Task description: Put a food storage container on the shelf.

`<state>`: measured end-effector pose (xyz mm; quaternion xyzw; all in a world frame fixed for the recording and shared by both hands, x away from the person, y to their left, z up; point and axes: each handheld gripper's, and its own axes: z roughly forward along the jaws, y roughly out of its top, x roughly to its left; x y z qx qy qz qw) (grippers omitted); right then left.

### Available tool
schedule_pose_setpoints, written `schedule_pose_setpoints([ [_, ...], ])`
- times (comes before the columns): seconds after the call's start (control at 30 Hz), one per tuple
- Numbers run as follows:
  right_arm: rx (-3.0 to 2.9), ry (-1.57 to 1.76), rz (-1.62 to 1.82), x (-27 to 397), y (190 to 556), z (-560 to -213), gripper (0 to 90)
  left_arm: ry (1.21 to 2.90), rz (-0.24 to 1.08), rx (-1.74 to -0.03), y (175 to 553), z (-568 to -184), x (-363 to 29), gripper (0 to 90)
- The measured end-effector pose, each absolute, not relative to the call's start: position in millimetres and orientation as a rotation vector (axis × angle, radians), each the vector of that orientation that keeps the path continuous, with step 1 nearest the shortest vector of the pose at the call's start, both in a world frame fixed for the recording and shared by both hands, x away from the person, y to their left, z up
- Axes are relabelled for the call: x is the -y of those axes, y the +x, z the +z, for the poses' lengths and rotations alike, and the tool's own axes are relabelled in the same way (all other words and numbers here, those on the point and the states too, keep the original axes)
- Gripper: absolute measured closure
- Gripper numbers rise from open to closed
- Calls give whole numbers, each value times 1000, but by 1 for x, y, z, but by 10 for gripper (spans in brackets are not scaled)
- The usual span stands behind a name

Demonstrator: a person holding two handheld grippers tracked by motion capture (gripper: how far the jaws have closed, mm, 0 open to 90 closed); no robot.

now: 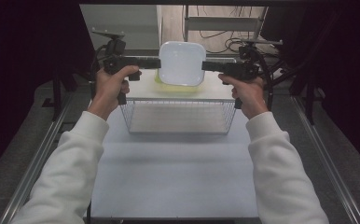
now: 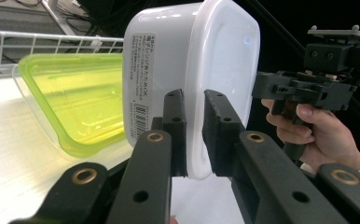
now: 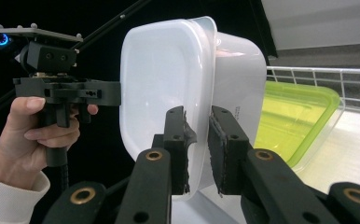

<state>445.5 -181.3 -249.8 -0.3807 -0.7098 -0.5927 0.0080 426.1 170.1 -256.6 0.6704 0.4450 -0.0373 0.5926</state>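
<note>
A white lidded plastic container [image 1: 182,63] hangs in the air above the far side of the table, tipped on edge with its lid facing me. My left gripper [image 1: 158,62] is shut on its left rim, my right gripper [image 1: 204,66] on its right rim. In the left gripper view the black jaws [image 2: 194,135] pinch the container's [image 2: 187,60] lid edge, a printed label on its side. In the right gripper view the jaws [image 3: 197,144] clamp the opposite rim of the container [image 3: 169,79]. A yellow-green container [image 2: 75,102] lies on the white surface behind it.
A wire basket [image 1: 180,132] stands on the white table [image 1: 169,177], just below and in front of the held container. The yellow-green container [image 1: 162,80] rests on the white ledge behind the basket. Metal rails run along both table sides; cables lie at the back.
</note>
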Motion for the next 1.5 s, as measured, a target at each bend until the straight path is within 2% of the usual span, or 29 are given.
schedule_pose_setpoints([
  [0.87, 2198, -1303, -1718, 172, 491, -255, 768, 1545, -195, -1142, 475, -273, -176, 790],
  [1.5, 2033, -1445, -1624, 170, 520, -260, 727, 1405, -354, -1208, 502, -286, -183, 784],
])
